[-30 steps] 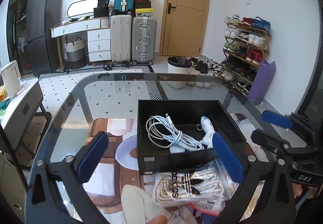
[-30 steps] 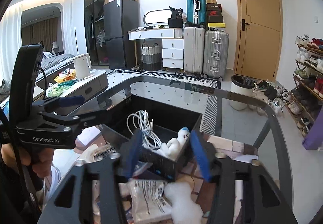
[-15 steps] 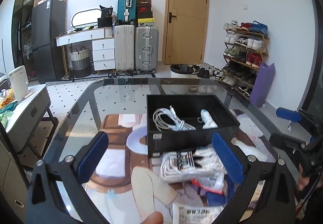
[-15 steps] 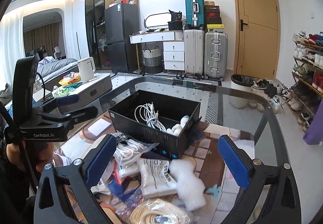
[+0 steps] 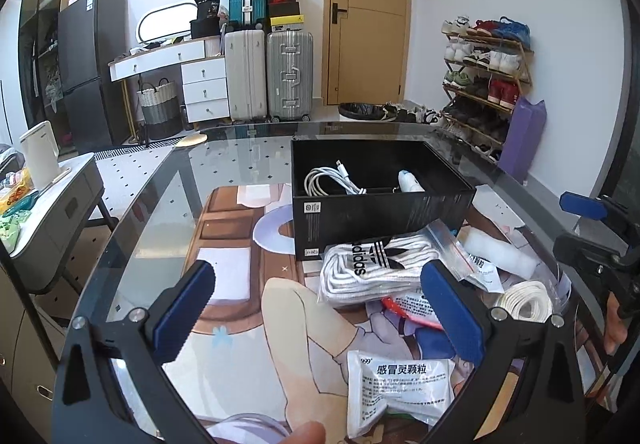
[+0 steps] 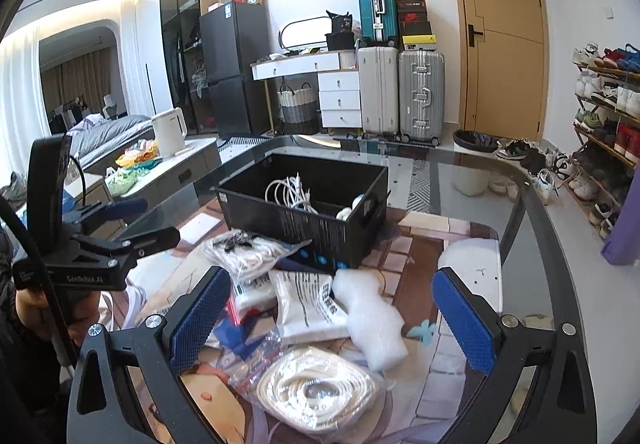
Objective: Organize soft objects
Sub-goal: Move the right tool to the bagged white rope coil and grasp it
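Both the left gripper [image 5: 320, 316] and right gripper [image 6: 332, 316] are held wide apart, empty. The bagged rope coil [image 6: 320, 392], lower centre, is judged light, yielding, slippery; it is best pinched across the bundle.

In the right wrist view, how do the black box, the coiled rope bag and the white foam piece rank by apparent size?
1. black box, largest.
2. coiled rope bag; it lies nearer the camera, so its true size is unsure.
3. white foam piece, smallest.
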`<state>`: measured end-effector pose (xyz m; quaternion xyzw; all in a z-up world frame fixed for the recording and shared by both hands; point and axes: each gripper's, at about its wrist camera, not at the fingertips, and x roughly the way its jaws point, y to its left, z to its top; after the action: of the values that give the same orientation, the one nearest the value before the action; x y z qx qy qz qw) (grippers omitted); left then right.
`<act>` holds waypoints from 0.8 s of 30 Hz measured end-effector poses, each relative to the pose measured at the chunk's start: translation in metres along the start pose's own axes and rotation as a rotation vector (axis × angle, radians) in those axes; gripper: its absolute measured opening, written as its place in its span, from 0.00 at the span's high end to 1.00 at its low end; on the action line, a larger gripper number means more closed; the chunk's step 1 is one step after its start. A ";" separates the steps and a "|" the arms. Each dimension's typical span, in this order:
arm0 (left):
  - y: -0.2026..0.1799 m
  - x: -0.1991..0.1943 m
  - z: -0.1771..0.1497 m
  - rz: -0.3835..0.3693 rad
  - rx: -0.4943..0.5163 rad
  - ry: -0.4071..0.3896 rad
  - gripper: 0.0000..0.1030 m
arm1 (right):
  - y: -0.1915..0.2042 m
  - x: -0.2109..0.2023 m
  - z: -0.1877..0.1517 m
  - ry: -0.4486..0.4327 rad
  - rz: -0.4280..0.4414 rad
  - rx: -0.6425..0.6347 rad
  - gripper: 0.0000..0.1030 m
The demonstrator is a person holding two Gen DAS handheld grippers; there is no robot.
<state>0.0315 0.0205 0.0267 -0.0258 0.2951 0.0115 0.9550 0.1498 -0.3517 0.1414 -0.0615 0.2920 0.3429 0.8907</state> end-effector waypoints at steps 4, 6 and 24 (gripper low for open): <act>-0.003 0.000 -0.002 -0.023 0.011 0.016 0.00 | 0.002 0.000 -0.003 0.021 -0.011 -0.017 0.01; -0.005 -0.001 -0.005 -0.032 0.027 0.016 0.00 | 0.003 -0.001 -0.004 0.029 -0.019 -0.028 0.01; -0.023 0.006 -0.018 -0.108 0.066 0.126 0.00 | 0.020 0.015 -0.023 0.216 0.003 -0.162 0.01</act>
<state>0.0273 -0.0034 0.0093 -0.0110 0.3529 -0.0513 0.9342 0.1349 -0.3351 0.1160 -0.1696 0.3576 0.3580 0.8457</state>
